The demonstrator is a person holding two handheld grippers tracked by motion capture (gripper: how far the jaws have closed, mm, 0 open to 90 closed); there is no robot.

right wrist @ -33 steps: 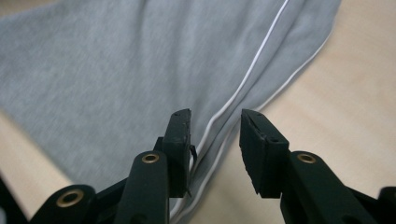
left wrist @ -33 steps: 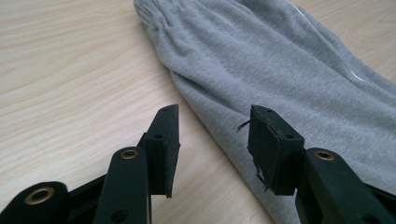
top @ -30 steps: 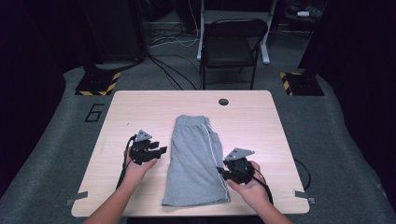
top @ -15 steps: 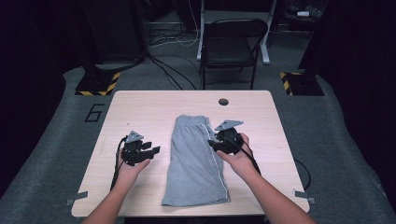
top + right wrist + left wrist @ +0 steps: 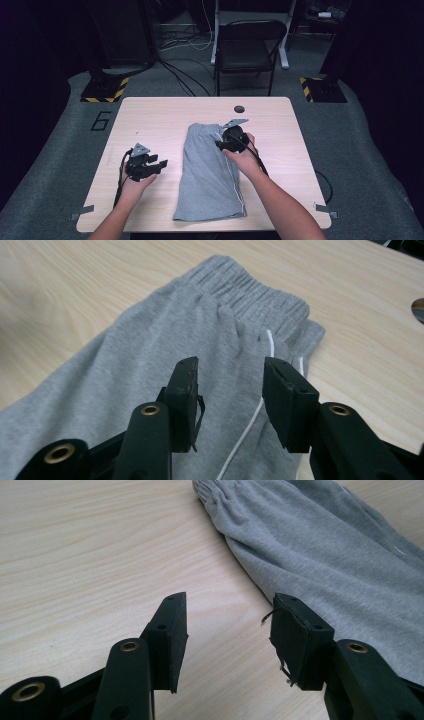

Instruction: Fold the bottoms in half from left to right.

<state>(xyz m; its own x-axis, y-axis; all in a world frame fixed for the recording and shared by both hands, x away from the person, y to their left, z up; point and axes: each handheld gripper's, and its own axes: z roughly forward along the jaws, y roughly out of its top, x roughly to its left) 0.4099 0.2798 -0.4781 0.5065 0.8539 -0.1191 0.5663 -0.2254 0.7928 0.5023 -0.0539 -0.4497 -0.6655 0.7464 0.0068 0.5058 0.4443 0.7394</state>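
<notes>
1. Here, one pair of grey shorts (image 5: 210,175), folded lengthwise into a long strip, lying flat on the middle of one wooden table (image 5: 165,115), waistband end farthest from the person, leg hems nearest the near edge.
2. Two white side stripes (image 5: 270,342) on the shorts, running from the gathered waistband (image 5: 240,290) along the right-hand edge of the cloth.
3. Two grippers in all, one in each hand, both with two black jaws.
4. Left gripper (image 5: 157,164) to the left of the shorts, just beside their long edge, over bare table wood; jaws apart, just been opening a little, nothing between them; right-hand pad (image 5: 295,635) close to the cloth edge in the left gripper view, touching or not cannot be told.
5. Right gripper (image 5: 221,143) over the shorts near the waistband end, at the striped edge; jaws parted, just been opening slightly, grey cloth and one stripe seen through the gap in the right gripper view, pads not pressing on it.
6. Two forearms reaching in from the near edge, the right one crossing above the lower right part of the shorts.
7. One small dark round hole (image 5: 239,108) in the table beyond the waistband, well apart from the shorts.
8. One black folding chair (image 5: 250,50) on the floor beyond the table, behind the shorts' far end.
9. Two yellow-and-black striped stand bases (image 5: 105,89) on the floor, one off each far corner of the table.
</notes>
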